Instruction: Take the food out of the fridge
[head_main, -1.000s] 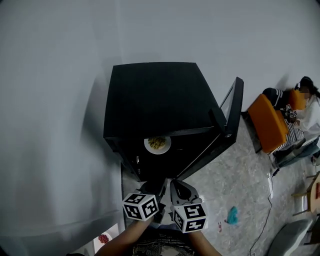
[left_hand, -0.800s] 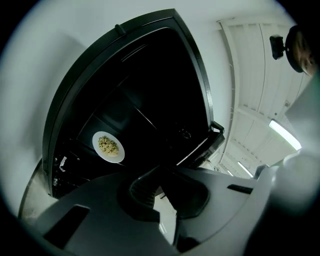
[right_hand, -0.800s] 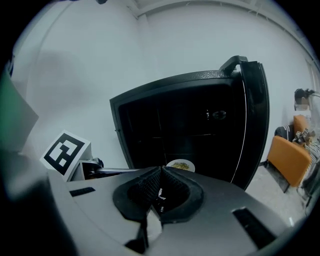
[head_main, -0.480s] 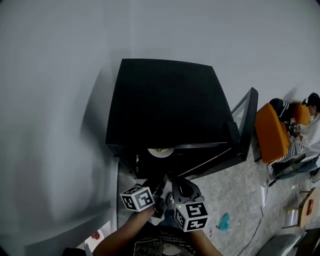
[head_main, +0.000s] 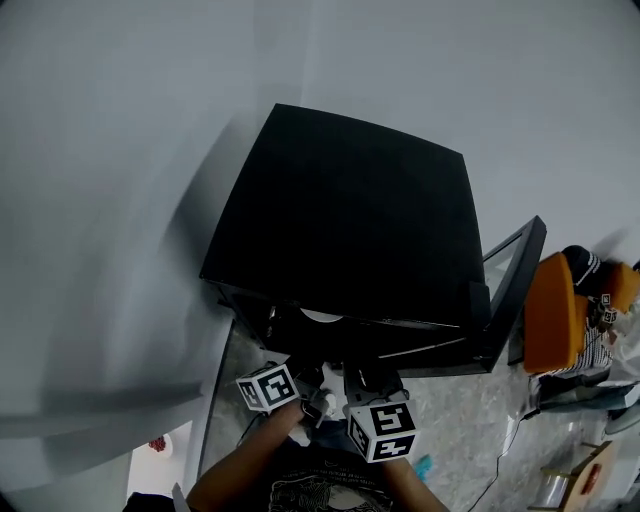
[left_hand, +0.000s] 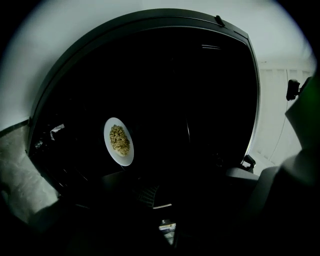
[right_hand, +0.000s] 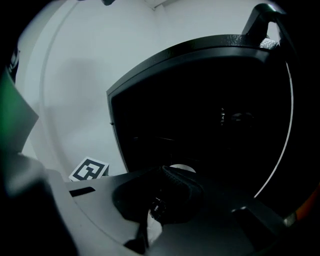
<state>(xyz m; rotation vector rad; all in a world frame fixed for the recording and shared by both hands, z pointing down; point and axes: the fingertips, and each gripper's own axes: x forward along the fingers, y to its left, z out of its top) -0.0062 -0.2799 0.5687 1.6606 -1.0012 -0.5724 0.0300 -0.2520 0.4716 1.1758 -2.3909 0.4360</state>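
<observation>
Both tools are edging closer to the open black fridge (head_main: 350, 220) than a second ago. The plate of food (left_hand: 119, 141) is sitting inside it, well ahead of them. The right tool (head_main: 365, 382) is holding its jaws together, empty. The left tool (head_main: 305, 385) is showing too dark to judge.

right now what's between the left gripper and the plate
Nothing visible: the left gripper view shows only dark fridge interior between the left gripper and plate.
</observation>
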